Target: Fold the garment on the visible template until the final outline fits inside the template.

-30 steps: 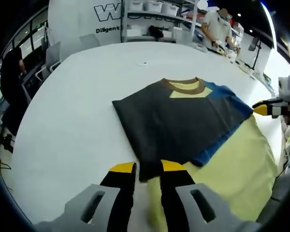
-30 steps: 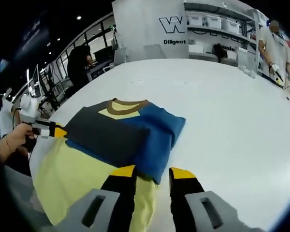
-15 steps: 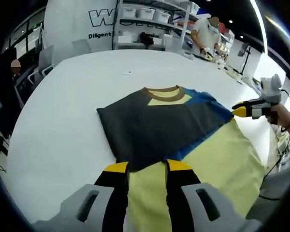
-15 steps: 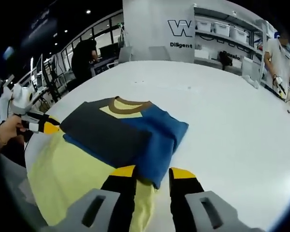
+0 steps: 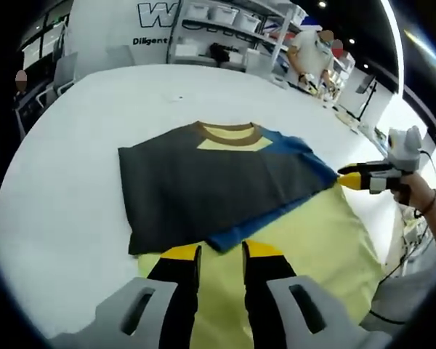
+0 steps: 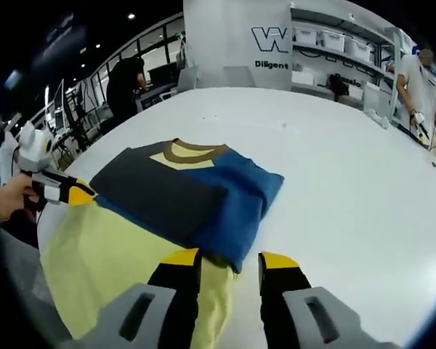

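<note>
Grey-blue folded cotton shirt (image 5: 218,185) ahead of both tongs, yellow hem (image 5: 305,247) toward near table edge (image 6: 363,240); left gripper (image 5: 216,252), right gripper (image 6: 227,259) slightly parted, holding nothing.

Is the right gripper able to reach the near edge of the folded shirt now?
Probably yes. The right gripper is open, and the blue edge of the folded shirt lies just ahead of its jaws on the yellow template, with nothing between.

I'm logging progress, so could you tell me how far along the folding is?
Done: the shirt lies folded to a rectangle, collar showing. In hand: nothing; both grippers, left and right, hover open at its near edge. Left: the yellow lower part lies spread out, unfolded.
</note>
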`<state>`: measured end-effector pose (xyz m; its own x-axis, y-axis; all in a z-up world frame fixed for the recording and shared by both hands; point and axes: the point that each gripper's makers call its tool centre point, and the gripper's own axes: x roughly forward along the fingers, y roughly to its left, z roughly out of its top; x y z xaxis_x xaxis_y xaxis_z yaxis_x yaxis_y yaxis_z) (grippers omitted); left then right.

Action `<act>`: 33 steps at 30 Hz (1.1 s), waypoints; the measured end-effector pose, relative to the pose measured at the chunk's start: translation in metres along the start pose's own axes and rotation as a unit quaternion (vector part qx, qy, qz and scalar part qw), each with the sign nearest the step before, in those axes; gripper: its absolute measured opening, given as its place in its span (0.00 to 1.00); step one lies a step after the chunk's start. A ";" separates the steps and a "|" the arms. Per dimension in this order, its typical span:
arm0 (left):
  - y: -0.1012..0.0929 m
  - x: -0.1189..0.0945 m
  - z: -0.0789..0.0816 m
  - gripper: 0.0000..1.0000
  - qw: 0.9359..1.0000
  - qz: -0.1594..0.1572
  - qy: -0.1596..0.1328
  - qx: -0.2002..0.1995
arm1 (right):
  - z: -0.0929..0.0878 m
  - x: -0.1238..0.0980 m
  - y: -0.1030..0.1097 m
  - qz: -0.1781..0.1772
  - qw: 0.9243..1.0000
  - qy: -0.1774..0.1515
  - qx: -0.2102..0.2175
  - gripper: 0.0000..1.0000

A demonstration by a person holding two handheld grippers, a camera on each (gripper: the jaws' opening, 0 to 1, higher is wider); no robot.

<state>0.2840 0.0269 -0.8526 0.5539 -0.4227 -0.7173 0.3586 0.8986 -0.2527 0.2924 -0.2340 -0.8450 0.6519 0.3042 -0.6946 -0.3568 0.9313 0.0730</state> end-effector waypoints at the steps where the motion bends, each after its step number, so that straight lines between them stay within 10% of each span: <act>1: 0.000 0.001 0.000 0.19 1.000 0.000 0.001 0.000 | -0.001 0.000 0.000 0.000 1.000 0.002 -0.001 0.26; 19: 0.002 0.009 -0.004 0.01 1.000 0.012 0.013 0.014 | -0.018 0.006 -0.010 -0.013 1.000 0.017 -0.001 0.00; 33: 0.020 0.000 -0.003 0.00 0.998 0.022 0.020 0.054 | -0.021 0.001 -0.021 -0.030 0.999 0.014 0.029 0.00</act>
<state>0.2888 0.0447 -0.8598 0.5405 -0.3762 -0.7525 0.4146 0.8974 -0.1508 0.2868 -0.2568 -0.8621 0.6516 0.2424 -0.7188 -0.2774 0.9581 0.0716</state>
